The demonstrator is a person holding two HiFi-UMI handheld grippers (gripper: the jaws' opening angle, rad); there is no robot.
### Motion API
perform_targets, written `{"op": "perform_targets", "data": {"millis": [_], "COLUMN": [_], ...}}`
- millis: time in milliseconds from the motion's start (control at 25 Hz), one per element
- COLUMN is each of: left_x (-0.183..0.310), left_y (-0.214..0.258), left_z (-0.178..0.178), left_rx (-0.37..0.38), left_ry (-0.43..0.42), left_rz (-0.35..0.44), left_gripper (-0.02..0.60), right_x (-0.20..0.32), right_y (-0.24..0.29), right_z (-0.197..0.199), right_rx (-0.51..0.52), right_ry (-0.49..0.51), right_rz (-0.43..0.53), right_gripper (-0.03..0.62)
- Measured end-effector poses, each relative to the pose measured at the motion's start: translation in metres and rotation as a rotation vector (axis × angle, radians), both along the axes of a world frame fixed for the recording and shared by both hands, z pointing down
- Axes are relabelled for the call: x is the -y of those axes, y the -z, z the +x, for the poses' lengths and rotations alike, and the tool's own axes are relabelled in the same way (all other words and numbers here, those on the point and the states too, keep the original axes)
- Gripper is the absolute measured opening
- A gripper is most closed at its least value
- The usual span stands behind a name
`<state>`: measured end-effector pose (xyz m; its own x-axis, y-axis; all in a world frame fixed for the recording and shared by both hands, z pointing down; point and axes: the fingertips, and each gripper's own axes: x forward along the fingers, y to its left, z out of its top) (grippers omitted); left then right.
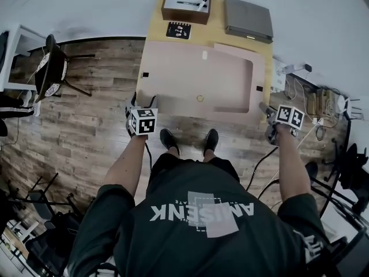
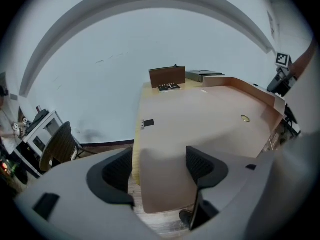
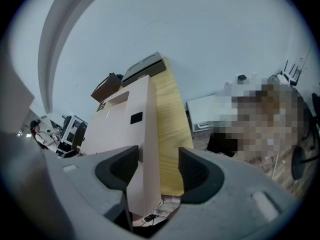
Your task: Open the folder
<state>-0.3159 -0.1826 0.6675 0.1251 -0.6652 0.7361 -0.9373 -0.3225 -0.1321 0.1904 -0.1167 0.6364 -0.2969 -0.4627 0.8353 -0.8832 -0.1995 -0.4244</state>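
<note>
Both tongs open at the folder's near corners

The pink folder point(image 1: 196, 79) lies flat on the table point(image 1: 154, 27) and covers most of it. The left tongs point(image 2: 160, 165) stand wide apart, and the folder's near left corner, which overhangs the table edge, shows between the pads with neither pressing on it. The right tongs point(image 3: 159, 166) are also apart at the near right corner. The folder's right edge runs up between the pads, closer to the left one, and nothing is clamped. A brown box point(image 1: 185, 7) sits at the table's far edge.
</note>
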Motion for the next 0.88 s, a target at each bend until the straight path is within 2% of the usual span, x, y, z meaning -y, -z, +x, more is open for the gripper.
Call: {"op": "perform_targets", "data": {"millis": [120, 280, 520, 640, 880], "left_x": [0.000, 0.004, 0.011, 0.010, -0.002], "left_y": [0.003, 0.020, 0.079, 0.111, 0.164], "left_z": [0.001, 0.002, 0.016, 0.028, 0.059], "left_rx": [0.029, -0.006, -0.054, -0.107, -0.218], "left_ry": [-0.034, -0.053, -0.107, -0.129, -0.185], "left_rz": [-0.011, -0.008, 0.079, 0.123, 0.138], "left_gripper": [0.322, 0.322, 0.322, 0.322, 0.321], "right_x": [0.000, 0.003, 0.005, 0.005, 0.004], "right_y": [-0.001, -0.002, 0.000, -0.001, -0.001], "right_z": [0.000, -0.002, -0.002, -0.002, 0.000], "right_rx": [-0.005, 0.000, -0.016, -0.003, 0.001], "right_ry": [0.007, 0.014, 0.039, 0.037, 0.057], "right_rz": [0.002, 0.005, 0.022, 0.031, 0.037], "right_gripper": [0.244, 0.244, 0.244, 0.244, 0.244]}}
